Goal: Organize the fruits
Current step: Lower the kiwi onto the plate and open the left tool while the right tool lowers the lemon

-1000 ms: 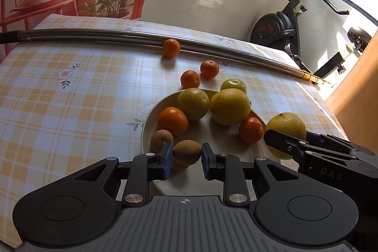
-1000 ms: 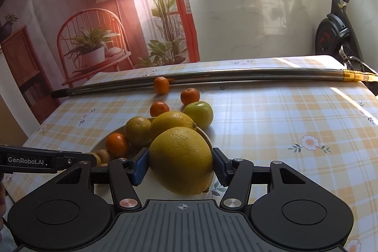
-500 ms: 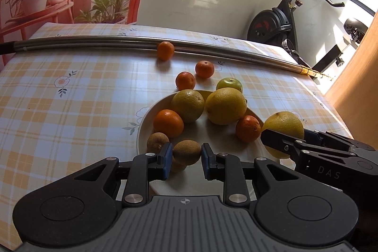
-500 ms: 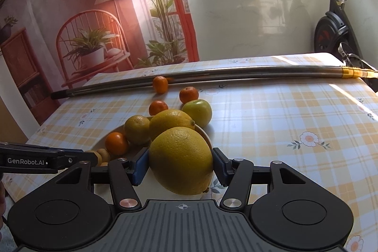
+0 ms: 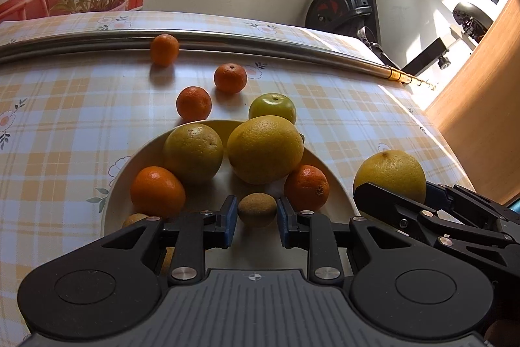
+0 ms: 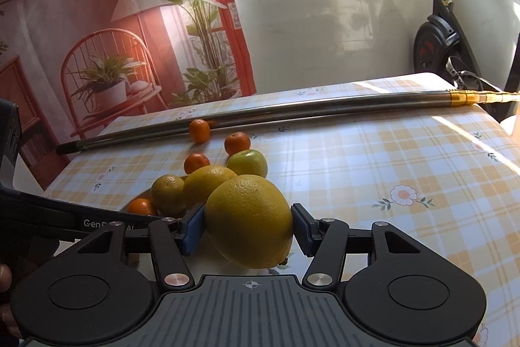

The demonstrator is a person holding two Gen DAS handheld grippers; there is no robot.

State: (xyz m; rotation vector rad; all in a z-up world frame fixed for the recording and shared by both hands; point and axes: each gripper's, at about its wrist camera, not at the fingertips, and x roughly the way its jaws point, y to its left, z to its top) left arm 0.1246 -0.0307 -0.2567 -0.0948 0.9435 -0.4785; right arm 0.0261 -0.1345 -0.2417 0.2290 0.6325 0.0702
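While my right gripper pinches the large yellow citrus across its widest girth, beside the plate, I judge it heavy, firm and waxy; a mid-body hold suits it. My left gripper brackets the small brown fruit over the plate, pads just beside it; I cannot tell whether they touch. It looks light, fuzzy and bruisable.
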